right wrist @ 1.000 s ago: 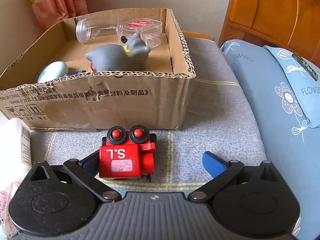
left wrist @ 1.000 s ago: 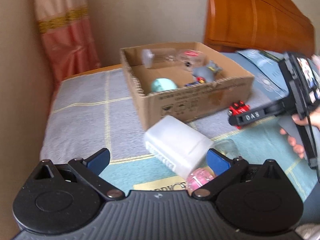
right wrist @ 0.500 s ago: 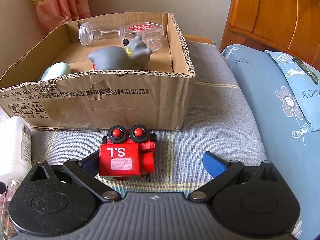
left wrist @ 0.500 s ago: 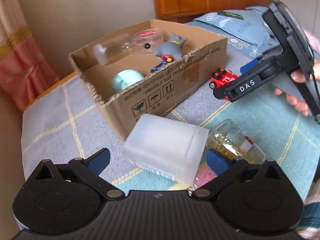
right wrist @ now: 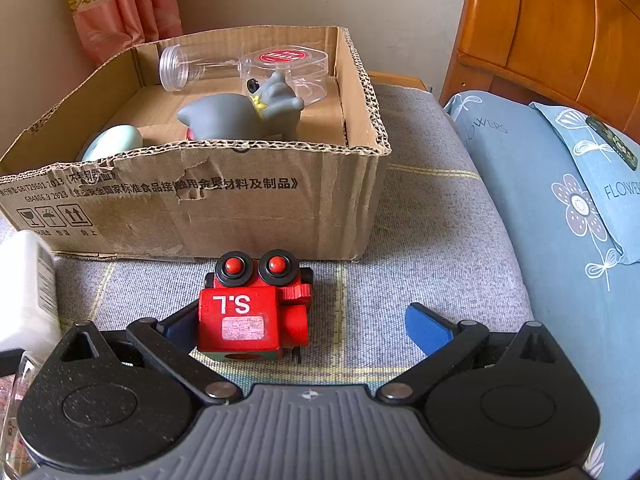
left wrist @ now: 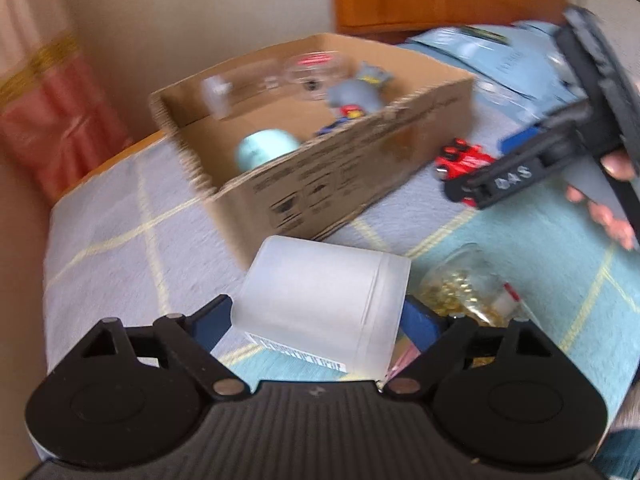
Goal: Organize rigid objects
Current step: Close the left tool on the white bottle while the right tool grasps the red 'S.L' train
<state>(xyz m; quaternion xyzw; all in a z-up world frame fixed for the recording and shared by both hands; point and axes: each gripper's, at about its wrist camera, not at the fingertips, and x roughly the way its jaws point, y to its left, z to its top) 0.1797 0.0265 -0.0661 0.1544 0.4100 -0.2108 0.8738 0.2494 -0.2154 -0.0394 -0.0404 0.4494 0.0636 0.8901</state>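
Note:
A frosted white plastic box (left wrist: 324,300) lies on the bed between the open fingers of my left gripper (left wrist: 316,320); the pads stand beside it, contact unclear. A red toy train (right wrist: 252,316) marked "S.L" sits on the blanket between the fingers of my open right gripper (right wrist: 304,326), close to the left pad. The right gripper also shows in the left wrist view (left wrist: 520,172) beside the train (left wrist: 460,160). The open cardboard box (right wrist: 240,204) behind the train holds a grey toy (right wrist: 240,116), a clear tube (right wrist: 180,68), a clear case (right wrist: 288,64) and a pale green egg (right wrist: 116,140).
A clear jar of gold bits (left wrist: 468,292) lies right of the white box. Blue flowered pillows (right wrist: 560,200) and a wooden headboard (right wrist: 560,20) are on the right. A pink curtain (right wrist: 120,4) hangs behind the cardboard box. The white box shows at the right wrist view's left edge (right wrist: 24,292).
My left gripper has moved forward and down so the white box now sits between its fingers. The right gripper has edged slightly forward, still open around the train.

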